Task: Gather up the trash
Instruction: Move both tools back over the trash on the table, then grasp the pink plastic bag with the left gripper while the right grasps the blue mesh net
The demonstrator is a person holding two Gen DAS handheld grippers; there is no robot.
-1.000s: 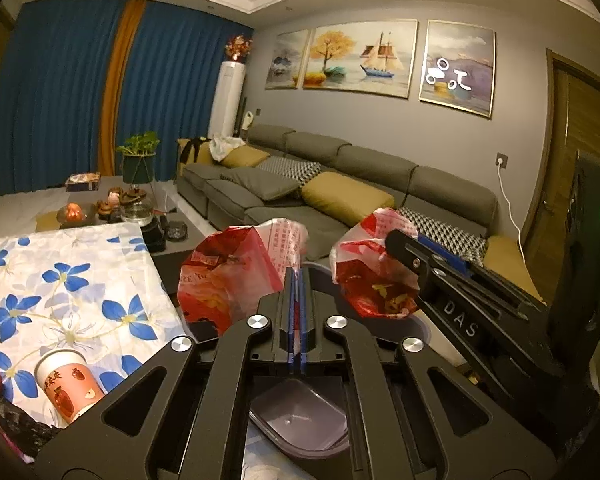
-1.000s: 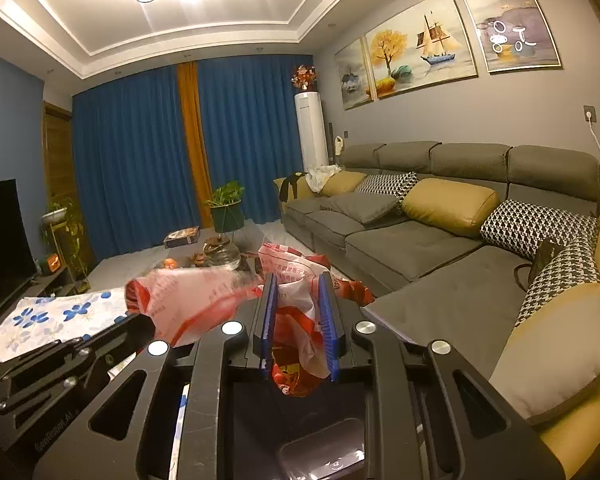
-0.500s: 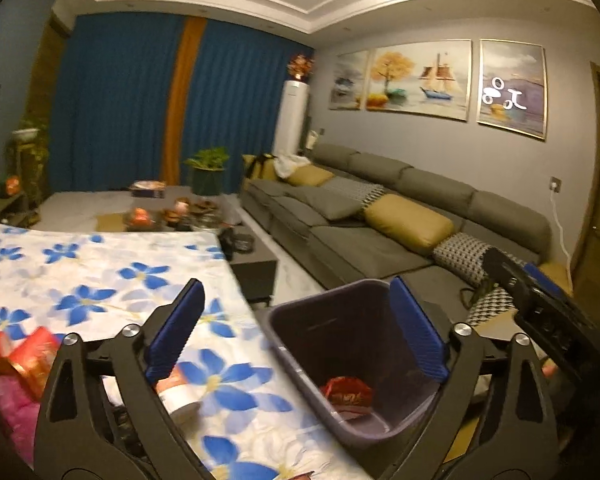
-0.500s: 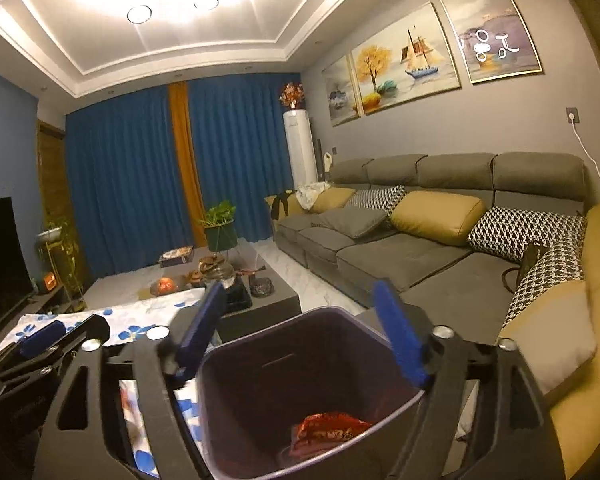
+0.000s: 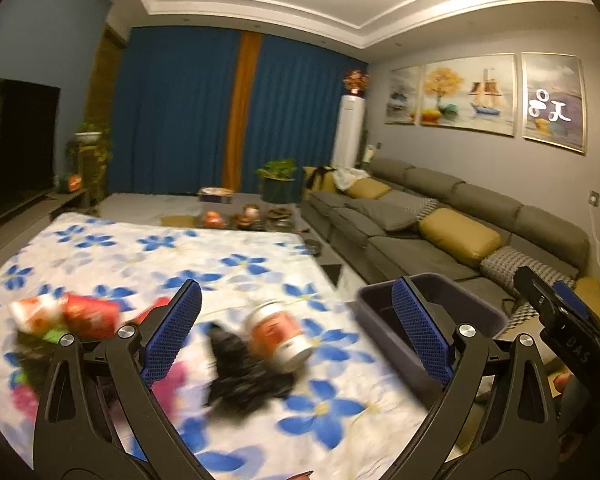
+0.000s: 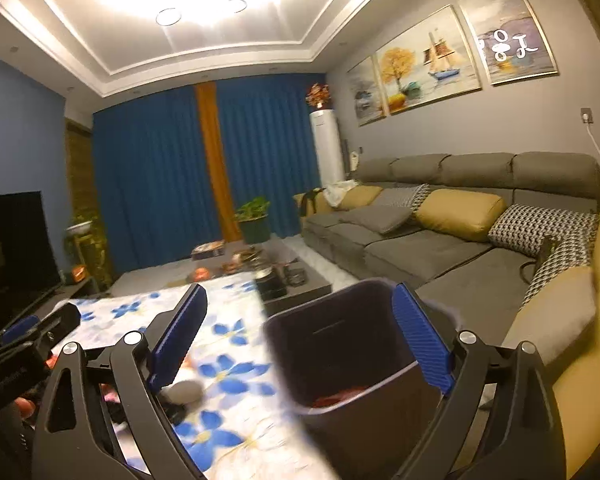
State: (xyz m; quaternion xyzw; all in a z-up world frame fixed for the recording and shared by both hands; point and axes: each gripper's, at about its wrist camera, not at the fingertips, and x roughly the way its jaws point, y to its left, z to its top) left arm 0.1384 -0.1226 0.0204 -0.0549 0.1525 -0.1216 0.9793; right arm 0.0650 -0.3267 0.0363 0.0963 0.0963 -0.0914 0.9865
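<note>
Risk: the cup (image 5: 278,334) lies on its side on the floral cloth (image 5: 240,264), against a black bag (image 5: 244,376). A careless pinch would likely roll it away or snag the bag with it. The bin (image 6: 340,352) stands just beside the table edge and could be knocked in passing.

Left gripper (image 5: 296,332): jaws spread wide, empty, touching nothing, above the cup.

Right gripper (image 6: 300,336): wide apart, empty, over the bin, where red trash (image 6: 340,394) already lies.
</note>
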